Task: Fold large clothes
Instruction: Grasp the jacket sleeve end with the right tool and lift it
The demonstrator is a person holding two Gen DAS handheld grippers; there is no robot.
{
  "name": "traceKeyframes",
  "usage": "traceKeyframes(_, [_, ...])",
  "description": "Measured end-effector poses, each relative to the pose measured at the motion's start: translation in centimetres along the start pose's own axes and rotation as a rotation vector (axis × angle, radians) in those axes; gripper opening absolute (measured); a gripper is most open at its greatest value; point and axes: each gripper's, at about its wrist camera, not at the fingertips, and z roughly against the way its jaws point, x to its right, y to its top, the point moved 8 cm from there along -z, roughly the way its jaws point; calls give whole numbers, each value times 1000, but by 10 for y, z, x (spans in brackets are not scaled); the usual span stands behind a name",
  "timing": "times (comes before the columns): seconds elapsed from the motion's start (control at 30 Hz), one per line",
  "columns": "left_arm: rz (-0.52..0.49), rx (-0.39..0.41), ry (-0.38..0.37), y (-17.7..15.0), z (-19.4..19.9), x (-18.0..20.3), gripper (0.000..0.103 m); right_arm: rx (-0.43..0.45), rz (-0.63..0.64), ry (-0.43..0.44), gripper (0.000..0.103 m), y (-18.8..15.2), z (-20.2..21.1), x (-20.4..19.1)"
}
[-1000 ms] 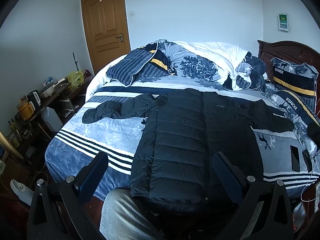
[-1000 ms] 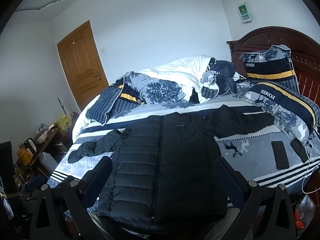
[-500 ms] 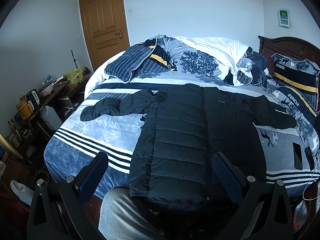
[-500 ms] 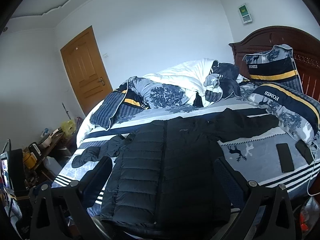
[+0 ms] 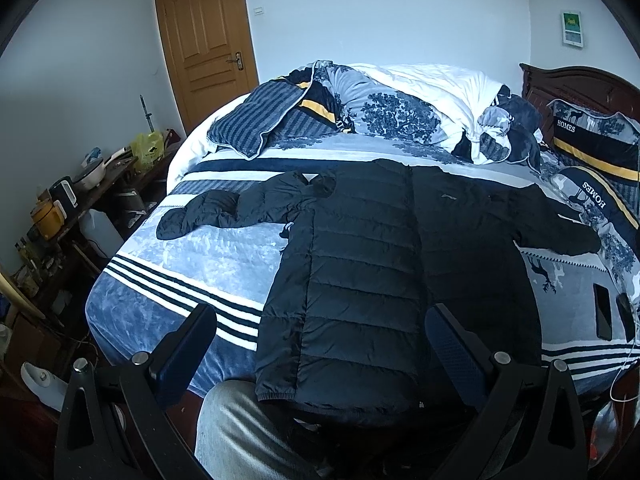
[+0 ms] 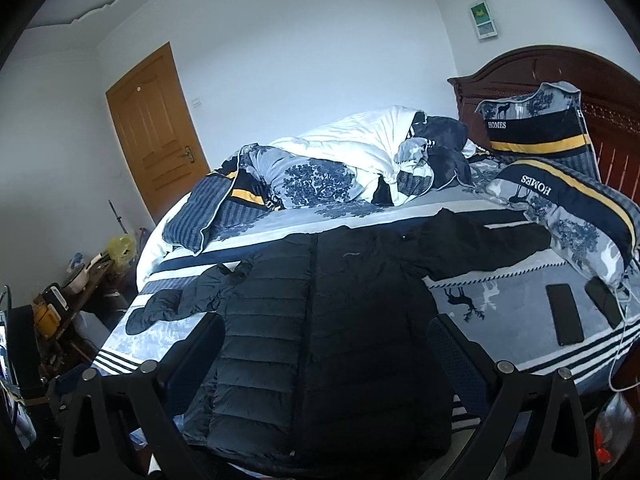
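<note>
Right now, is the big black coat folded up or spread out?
Spread out. The black puffer jacket lies flat on the bed, both sleeves stretched sideways, no folds yet.

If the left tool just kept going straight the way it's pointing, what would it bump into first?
Most likely the black puffer jacket, spread flat on the bed. The open left tool points at its lower half, near the hem. Depth is hard to judge, but nothing else appears in between.

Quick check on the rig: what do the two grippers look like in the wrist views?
Both match: the left gripper and right gripper have black angular frames with triangular cut-outs and silver bolt heads. Each finger carries a dark blue textured pad. No cables or markings show. Grey trousers appear below the left one.
</note>
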Motion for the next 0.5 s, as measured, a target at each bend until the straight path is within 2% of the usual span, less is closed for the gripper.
traceKeyframes(0.27, [-9, 8, -2, 9, -10, 5, 103, 16, 9, 5, 103, 13, -5, 8])
traceKeyframes(0.37, [-6, -1, -36, 16, -17, 10, 103, -2, -7, 32, 103, 14, -13, 13])
traceKeyframes(0.5, [-3, -19, -101, 25, -36, 27, 103, -33, -104, 90, 103, 20, -37, 42])
